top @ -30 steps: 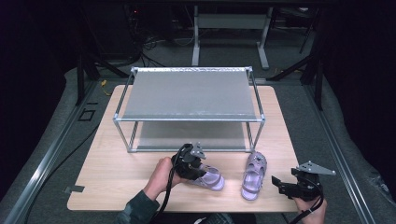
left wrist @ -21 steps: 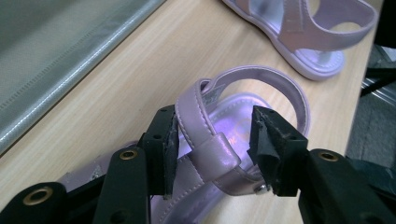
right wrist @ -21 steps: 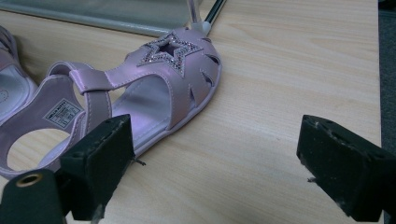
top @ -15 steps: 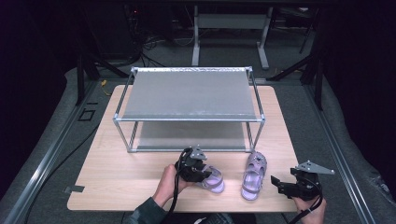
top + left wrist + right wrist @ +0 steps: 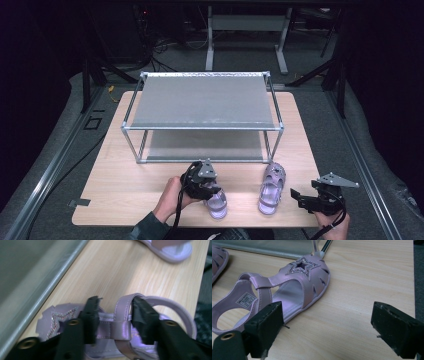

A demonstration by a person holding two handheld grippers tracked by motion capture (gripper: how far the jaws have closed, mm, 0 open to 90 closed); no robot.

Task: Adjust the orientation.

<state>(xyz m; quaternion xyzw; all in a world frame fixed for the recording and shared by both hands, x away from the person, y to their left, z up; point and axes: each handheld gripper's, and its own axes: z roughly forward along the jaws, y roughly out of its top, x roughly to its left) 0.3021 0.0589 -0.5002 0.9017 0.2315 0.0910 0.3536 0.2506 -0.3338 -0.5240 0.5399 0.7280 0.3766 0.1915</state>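
On pale woodgrain table (image 5: 120, 185), glossy lilac sandal (image 5: 120, 327), glittery star sandal (image 5: 287, 287)

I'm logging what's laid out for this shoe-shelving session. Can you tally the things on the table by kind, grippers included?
Lilac sandals: 2, one at the left gripper, one lying toward the right gripper
Two-tier metal shelf rack: 1
Handheld grippers: 2, the left gripper and the right gripper
Total: 5
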